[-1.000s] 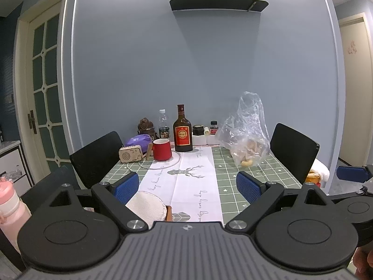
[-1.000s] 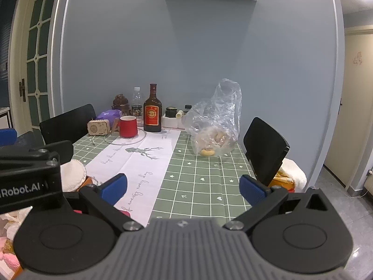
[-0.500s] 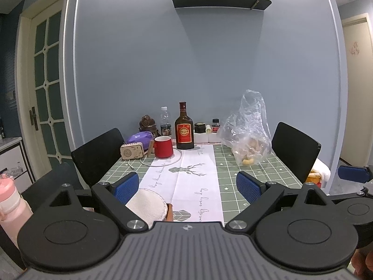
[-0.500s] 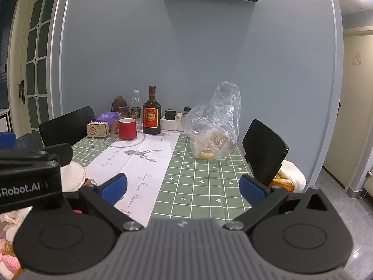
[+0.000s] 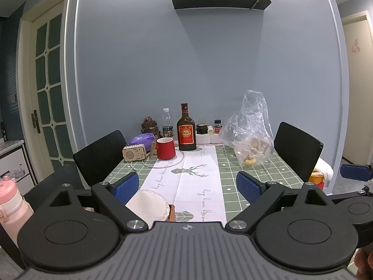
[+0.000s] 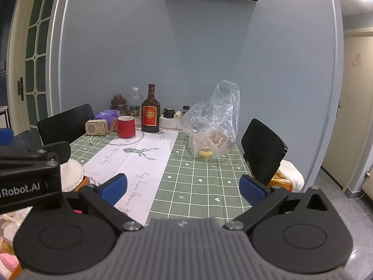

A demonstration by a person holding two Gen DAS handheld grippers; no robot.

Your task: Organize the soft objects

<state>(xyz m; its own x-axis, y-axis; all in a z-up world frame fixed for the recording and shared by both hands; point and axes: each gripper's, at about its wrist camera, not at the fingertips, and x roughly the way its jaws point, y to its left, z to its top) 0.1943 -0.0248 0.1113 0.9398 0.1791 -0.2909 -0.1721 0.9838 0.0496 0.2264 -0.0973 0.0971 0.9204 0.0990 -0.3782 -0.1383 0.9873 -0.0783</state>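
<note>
Both grippers, left gripper [image 5: 187, 186] and right gripper [image 6: 183, 187], hang released and empty above the near edge of the surface [image 6: 200, 177], the white fluffy pad [image 5: 149, 204] just below the left one; a careless reach risks toppling the red mug [image 5: 165, 148] or bottle [image 5: 186, 130].

A brown bottle with a red label [image 5: 186, 130] stands at the far end of the table [image 5: 251, 175], against the blue wall. Just left of it sits a red mug [image 5: 165, 148], and further left a small beige radio [image 5: 134, 152]. Right of the bottle slumps a clear plastic bag [image 5: 250, 130]. Black chairs [image 5: 297, 149] flank the table. High above the bottle hangs a dark shelf [image 5: 221, 1].
</note>
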